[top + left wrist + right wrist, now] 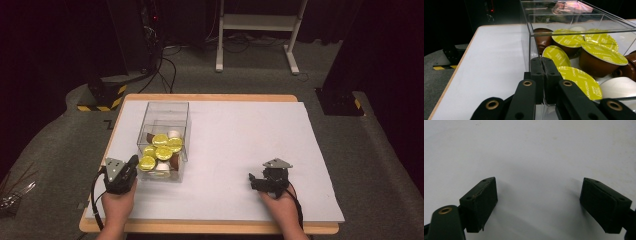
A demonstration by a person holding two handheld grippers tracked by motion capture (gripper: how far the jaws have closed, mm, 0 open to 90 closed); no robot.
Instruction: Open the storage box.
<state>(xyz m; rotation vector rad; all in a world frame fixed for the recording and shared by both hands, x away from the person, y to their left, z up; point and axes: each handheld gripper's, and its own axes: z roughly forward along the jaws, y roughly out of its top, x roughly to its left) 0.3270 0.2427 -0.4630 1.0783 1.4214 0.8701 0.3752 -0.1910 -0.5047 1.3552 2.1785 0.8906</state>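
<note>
The left gripper (541, 65) sat nearest, its fingers (537, 72) pressed together on the near wall of the clear box (529, 45), at its near left corner. In the high view this gripper (133, 162) touched that corner of the box (164, 111), with the left hand (118, 202) behind it at the counter's (240, 130) near edge. The right gripper (539, 203) hung over bare white counter (531, 152), its fingers (480, 198) spread wide with nothing between them; in the high view it (252, 180) lay low, well apart from the box. Inside the box lay coffee pods (604, 53) with yellow-green lids, piled toward its near end, some brown and one white (621, 87). Beyond the counter stood a white frame (257, 22) on grey floor (250, 70).
</note>
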